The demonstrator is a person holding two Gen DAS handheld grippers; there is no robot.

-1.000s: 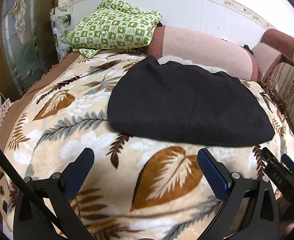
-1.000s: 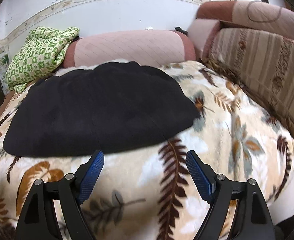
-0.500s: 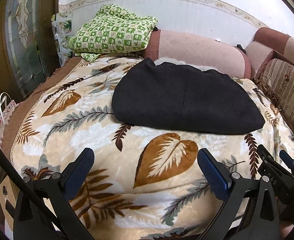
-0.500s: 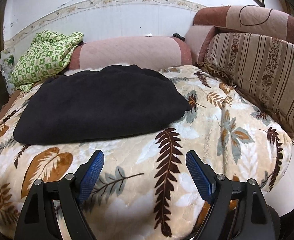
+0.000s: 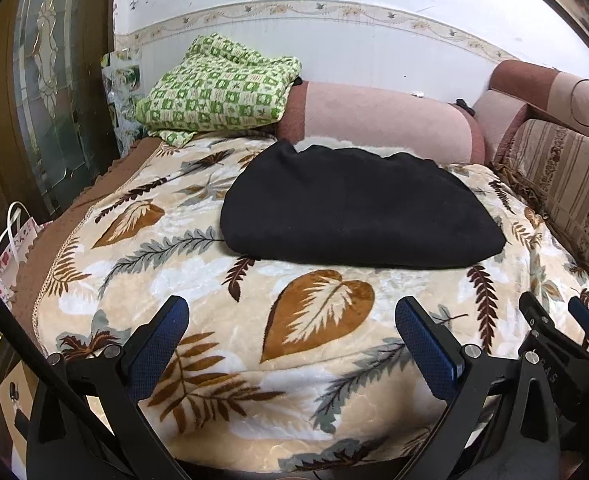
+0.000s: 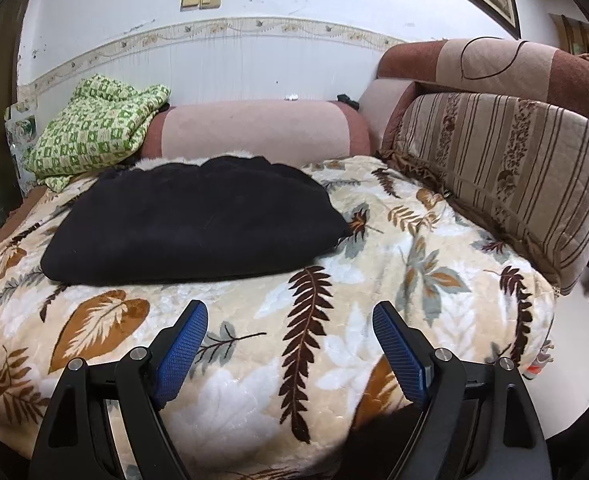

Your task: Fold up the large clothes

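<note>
My left gripper (image 5: 290,320) and right gripper (image 6: 290,326) both stand wide apart, empty, above the leaf-print blanket (image 5: 214,280); the folded black garment (image 5: 354,216) lies beyond them.

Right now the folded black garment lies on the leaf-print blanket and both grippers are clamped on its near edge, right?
Not quite. The black garment does lie on the leaf-print blanket, but both wrist views show the left gripper and right gripper open and apart from it.

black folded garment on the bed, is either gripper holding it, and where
Nothing is held. The left gripper and right gripper are both open and empty, apart from the black folded garment lying on the leaf-patterned blanket.
</note>
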